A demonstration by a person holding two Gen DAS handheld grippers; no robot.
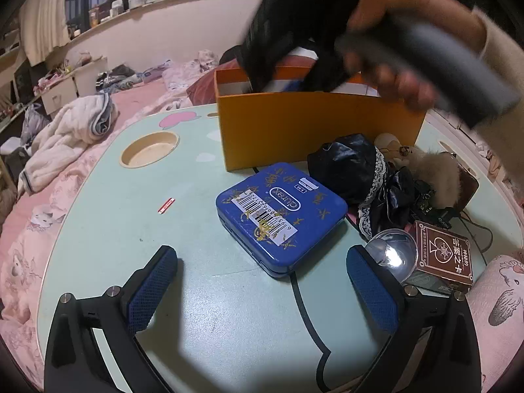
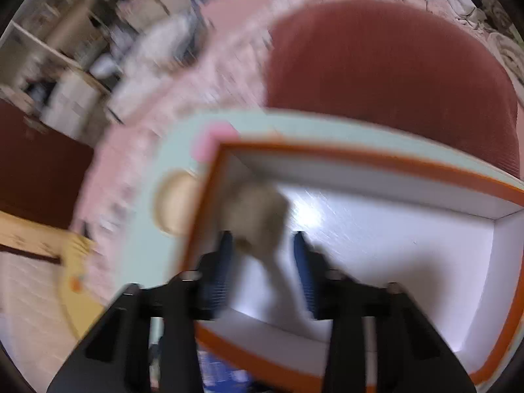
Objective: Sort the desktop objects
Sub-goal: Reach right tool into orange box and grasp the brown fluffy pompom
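Observation:
An orange box [image 1: 314, 127] stands at the back of the pale green table [image 1: 108, 222]. A blue tin [image 1: 281, 216] lies in front of it. My left gripper [image 1: 262, 291] is open and empty, low over the table just short of the tin. My right gripper [image 2: 262, 255] hangs over the box's white inside [image 2: 393, 245], its blue pads [image 2: 303, 268] either side of a blurred beige furry object [image 2: 258, 219]. In the left wrist view the right gripper's body [image 1: 281, 42] and the hand holding it are above the box.
Right of the tin lie a black lace-trimmed cloth [image 1: 360, 177], a furry beige toy [image 1: 432, 173], a clear dome [image 1: 393, 255] and a brown card box [image 1: 445, 255]. A round cup recess [image 1: 149, 149] is at the table's left. A bed with pink bedding [image 1: 42, 196] surrounds the table.

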